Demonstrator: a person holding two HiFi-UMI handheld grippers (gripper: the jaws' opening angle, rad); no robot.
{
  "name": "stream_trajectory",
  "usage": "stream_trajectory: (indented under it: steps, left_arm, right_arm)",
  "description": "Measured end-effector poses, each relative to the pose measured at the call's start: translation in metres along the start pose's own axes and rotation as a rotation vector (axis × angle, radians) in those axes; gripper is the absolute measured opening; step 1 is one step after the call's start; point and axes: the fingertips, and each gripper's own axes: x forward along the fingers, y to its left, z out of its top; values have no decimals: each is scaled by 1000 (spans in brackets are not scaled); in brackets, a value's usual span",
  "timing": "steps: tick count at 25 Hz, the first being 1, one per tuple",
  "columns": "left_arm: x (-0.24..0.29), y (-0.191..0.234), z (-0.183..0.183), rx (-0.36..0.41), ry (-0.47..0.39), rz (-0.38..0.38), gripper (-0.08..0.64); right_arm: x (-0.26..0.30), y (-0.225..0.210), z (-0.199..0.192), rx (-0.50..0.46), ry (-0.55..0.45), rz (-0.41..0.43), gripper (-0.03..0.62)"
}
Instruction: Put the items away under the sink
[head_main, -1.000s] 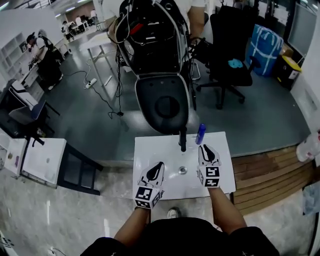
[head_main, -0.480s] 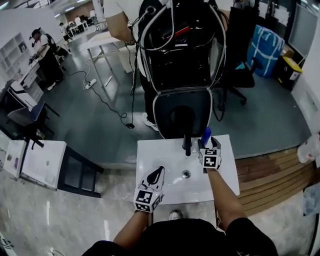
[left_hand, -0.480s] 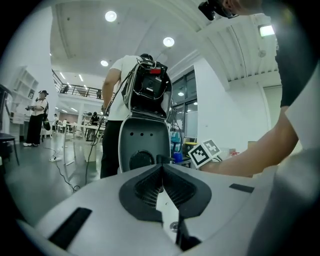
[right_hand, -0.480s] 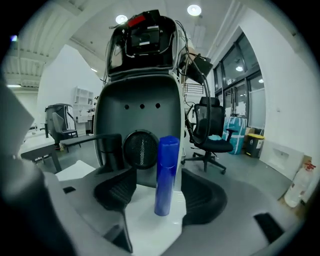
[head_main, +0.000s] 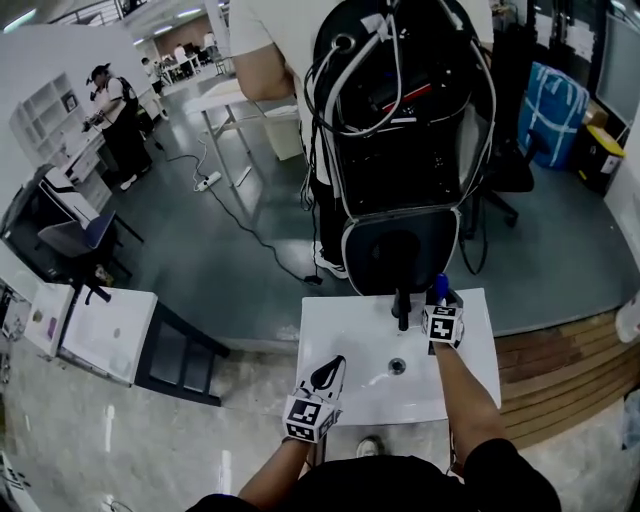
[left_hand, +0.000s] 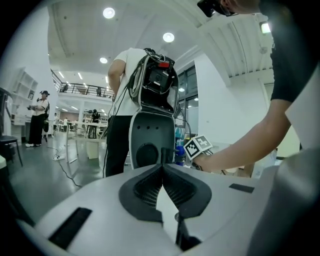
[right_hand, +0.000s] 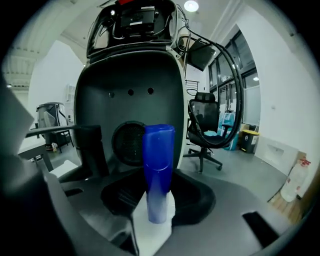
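Where the bystander (head_main: 262, 35) stands: top centre of the head view, back turned, wearing a black backpack rig (head_main: 400, 140) strung with cables that hangs just beyond the sink; no part in the task.
Sink (head_main: 345, 335): a white basin unit at lower centre, its flat top bare but for one item. The space under it, where the items are to go, is hidden from every view.
Right claw (head_main: 441, 308): reached to the sink's upper right corner at the end of an outstretched arm, pointing slightly downward. Its jaws have just been closing, and in the right gripper view they sit either side of the bottle's lower body with the pads seemingly against it. It appears clenched low on the bottle, likely to lift it upright.
Left claw (head_main: 328, 372): lower left of the sink, jaws pressed together with nothing between them. It is probably held back to leave the right arm room.
Faucet (head_main: 402, 306): black, upright at the back rim and just left of the right claw, so the lift must clear it.
Blue bottle (head_main: 440, 286): standing upright at the sink's back right, just beside the faucet, not yet put away.
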Motion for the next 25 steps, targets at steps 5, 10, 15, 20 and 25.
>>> stream_trajectory:
  steps: [5,10,15,20,25]
  left_arm:
    - [-9,11,3,5,4,27,21]
    - [-12,-1,5,9,5,7,21]
    - [-12,-26,10,-7,-5,-21,21]
    - [-19,-56,16,10,-17,-14,21]
    - [-35,-84,23,7,-33,16,21]
  right_arm:
    - [-5,5,8,-16,-24,13,158]
    - [-38,7,22,6,-95,26,158]
    - [-89,12,41,17,-177,63,158]
    - [-151,23,44,29,-224,123,158]
    - [-214,36,38,9,-262,196,158]
